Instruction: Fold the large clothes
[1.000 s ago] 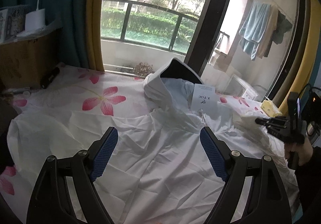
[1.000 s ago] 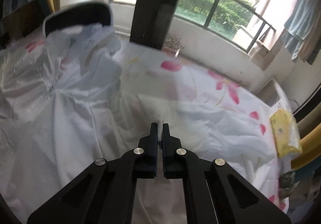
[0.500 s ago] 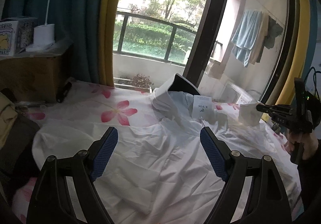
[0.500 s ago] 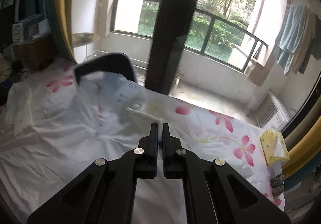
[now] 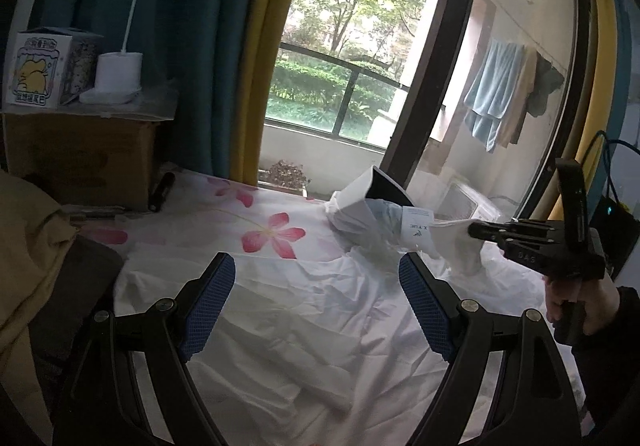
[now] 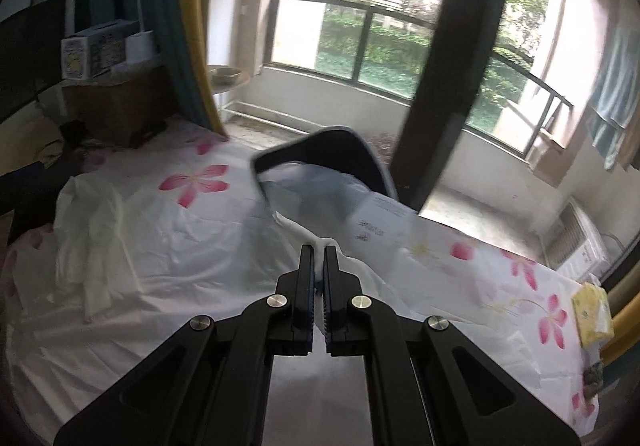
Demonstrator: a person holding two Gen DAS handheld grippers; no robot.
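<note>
**Sleeve lifted for the fold**

The right tool [image 6: 319, 250] is clamped on a white sleeve [image 5: 460, 246] at centre frame, raised above the bed [image 6: 480, 278], probably to carry it across the white hooded jacket [image 5: 300, 310]. The left tool [image 5: 316, 306] hangs spread wide, holding nothing, low in frame.

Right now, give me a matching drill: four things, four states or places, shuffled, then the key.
Things:
1. left gripper
2. right gripper
3. hood
4. tissue pack

States or places:
A. at the bed's right edge
B. open, empty, above the jacket
C. standing up, dark lining showing
D. shut on white fabric, lifted off the bed

Pairs: 1-B, 2-D, 3-C, 4-A
</note>
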